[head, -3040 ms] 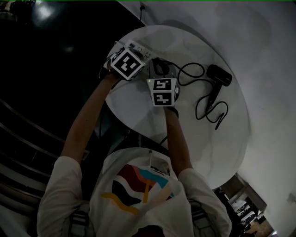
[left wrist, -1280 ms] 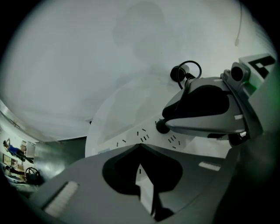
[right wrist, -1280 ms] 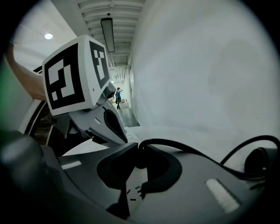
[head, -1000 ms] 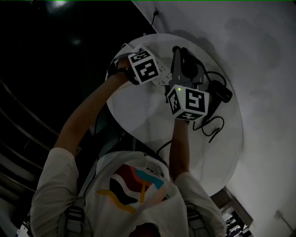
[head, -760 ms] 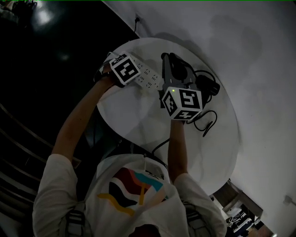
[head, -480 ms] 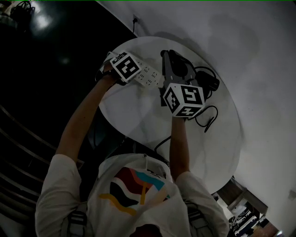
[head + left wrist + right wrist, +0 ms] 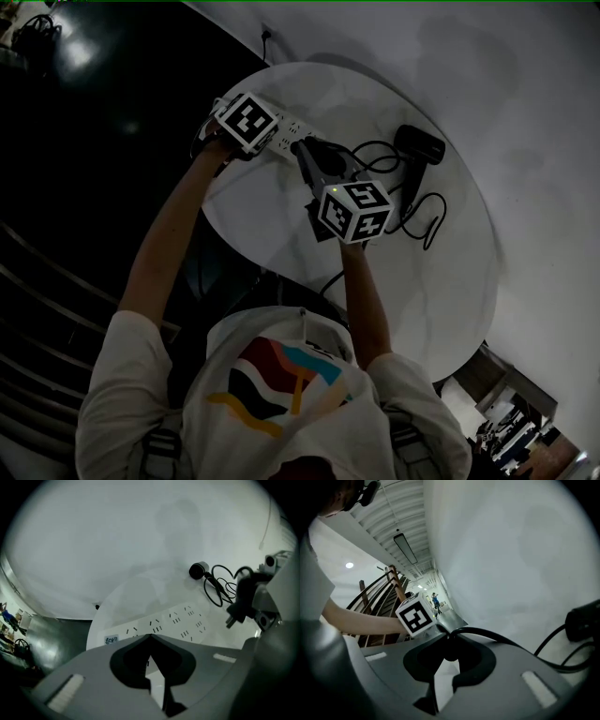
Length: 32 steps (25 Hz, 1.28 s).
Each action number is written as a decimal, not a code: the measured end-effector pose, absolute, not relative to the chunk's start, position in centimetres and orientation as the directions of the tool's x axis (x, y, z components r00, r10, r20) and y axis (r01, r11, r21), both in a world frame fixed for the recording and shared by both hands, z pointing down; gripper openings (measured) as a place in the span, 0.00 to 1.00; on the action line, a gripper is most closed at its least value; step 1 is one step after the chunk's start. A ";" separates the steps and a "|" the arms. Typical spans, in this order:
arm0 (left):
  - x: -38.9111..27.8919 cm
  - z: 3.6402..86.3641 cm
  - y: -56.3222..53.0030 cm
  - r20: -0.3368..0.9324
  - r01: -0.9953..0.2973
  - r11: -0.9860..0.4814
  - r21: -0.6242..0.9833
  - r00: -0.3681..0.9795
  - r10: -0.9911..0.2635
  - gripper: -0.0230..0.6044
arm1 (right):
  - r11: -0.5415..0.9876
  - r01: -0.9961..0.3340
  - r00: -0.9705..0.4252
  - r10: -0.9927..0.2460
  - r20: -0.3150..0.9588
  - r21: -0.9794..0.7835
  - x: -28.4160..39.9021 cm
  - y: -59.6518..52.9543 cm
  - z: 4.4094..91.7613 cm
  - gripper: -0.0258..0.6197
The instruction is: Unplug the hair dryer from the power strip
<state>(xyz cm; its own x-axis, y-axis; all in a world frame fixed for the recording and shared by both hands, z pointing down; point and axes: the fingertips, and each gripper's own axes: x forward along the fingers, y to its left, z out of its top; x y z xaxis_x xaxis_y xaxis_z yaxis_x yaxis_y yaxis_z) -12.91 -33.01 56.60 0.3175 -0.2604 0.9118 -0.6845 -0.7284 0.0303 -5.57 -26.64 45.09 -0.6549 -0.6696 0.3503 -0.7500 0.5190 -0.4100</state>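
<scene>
A white power strip (image 7: 292, 129) (image 7: 161, 623) lies at the far left of the round white table (image 7: 441, 281), all its sockets showing bare. My left gripper (image 7: 150, 637), under its marker cube (image 7: 248, 122), is shut, with its tips down at the strip's near end. My right gripper (image 7: 449, 637) is shut on the black plug (image 7: 233, 615) (image 7: 305, 150), which hangs clear of the strip with its prongs in view. The black cable (image 7: 511, 643) runs from the jaws in loops (image 7: 417, 202) to the black hair dryer (image 7: 419, 142) (image 7: 198, 570) lying on the table.
The table's near-left edge (image 7: 246, 230) drops to a dark floor. A thin cord runs from the strip's end to a wall socket (image 7: 265, 34). In the right gripper view a stair railing (image 7: 379, 597) stands behind the left arm.
The right gripper came up off the strip with the plug in its jaws, then sank back down and left toward the table. The left gripper has stayed at the strip.
</scene>
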 end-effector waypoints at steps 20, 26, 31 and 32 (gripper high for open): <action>-13.0 56.4 -33.0 0.918 -0.689 -0.724 0.030 0.306 -0.254 0.03 | 0.276 -0.707 -0.658 -0.595 0.463 -0.651 -4.2 -20.2 53.6 0.14; -12.9 56.4 -32.7 0.915 -0.692 -0.721 0.030 0.310 -0.259 0.03 | 0.200 -0.691 -0.662 -0.563 0.495 -0.695 -4.2 -19.2 55.4 0.14; -13.0 56.5 -33.1 0.911 -0.682 -0.732 -0.007 0.297 -0.285 0.03 | 0.185 -0.702 -0.653 -0.551 0.519 -0.687 -4.2 -18.8 56.0 0.15; -13.0 56.5 -33.2 0.910 -0.684 -0.730 -0.005 0.298 -0.286 0.03 | 0.181 -0.706 -0.649 -0.552 0.524 -0.685 -4.2 -18.8 56.1 0.15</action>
